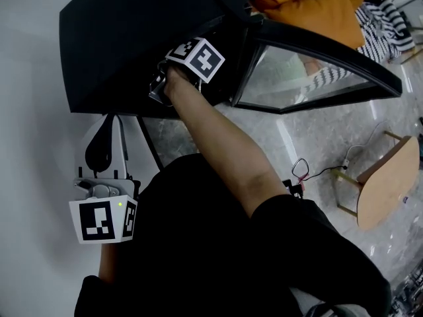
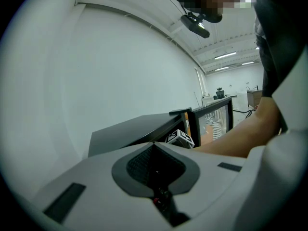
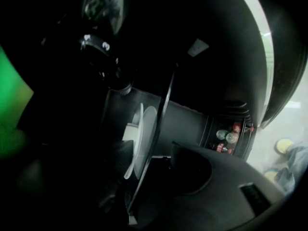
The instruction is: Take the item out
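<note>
My right gripper reaches into a dark black cabinet; from the head view only its marker cube and the person's forearm show at the opening. Inside, a white plate stands edge-on to the camera beside a thin dark shelf edge. It lies between the open jaws, and I cannot tell whether either pad touches it. My left gripper hangs low at the left, away from the cabinet, shut and holding nothing. In the left gripper view its jaws meet at the middle.
The cabinet's glass door stands open to the right. Several bottles sit in a rack deep inside. Orange and striped cloths lie behind the cabinet. A wooden stool and a cable are on the marble floor at right.
</note>
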Demonstrator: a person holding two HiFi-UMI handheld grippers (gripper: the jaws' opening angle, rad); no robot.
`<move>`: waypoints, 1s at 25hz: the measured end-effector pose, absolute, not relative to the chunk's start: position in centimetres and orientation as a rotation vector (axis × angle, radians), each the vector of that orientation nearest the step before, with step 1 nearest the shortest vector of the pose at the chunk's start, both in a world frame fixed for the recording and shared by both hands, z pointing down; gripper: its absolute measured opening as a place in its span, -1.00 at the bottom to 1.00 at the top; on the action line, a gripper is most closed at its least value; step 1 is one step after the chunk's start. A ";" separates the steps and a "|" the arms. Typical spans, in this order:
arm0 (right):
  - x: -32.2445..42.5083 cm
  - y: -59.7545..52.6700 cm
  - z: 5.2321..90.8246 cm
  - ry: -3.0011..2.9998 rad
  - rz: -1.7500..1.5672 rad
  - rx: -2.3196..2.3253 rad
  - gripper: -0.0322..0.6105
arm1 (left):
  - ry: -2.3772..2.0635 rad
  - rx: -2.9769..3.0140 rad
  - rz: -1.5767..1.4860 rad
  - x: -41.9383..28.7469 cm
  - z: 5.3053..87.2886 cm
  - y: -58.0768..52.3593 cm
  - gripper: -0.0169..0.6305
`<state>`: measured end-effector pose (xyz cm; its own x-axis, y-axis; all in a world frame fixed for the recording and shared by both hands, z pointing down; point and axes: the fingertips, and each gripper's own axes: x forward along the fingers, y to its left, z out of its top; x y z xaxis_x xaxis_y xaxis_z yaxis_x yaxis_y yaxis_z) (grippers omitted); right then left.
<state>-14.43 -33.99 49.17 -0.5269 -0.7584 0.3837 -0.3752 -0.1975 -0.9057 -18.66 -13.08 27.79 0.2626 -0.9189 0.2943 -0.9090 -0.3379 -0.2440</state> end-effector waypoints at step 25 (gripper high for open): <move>-13.6 -31.8 48.4 1.816 -1.811 -1.131 -0.13 | 1.842 -2.496 -0.614 -18.1 28.5 -13.5 -0.92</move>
<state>-13.56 -31.76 48.36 -0.6271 -0.7224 0.2913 -0.2933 -0.1275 -0.9475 -18.07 -13.47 28.51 0.2463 -0.9153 0.3187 -0.9233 -0.3216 -0.2100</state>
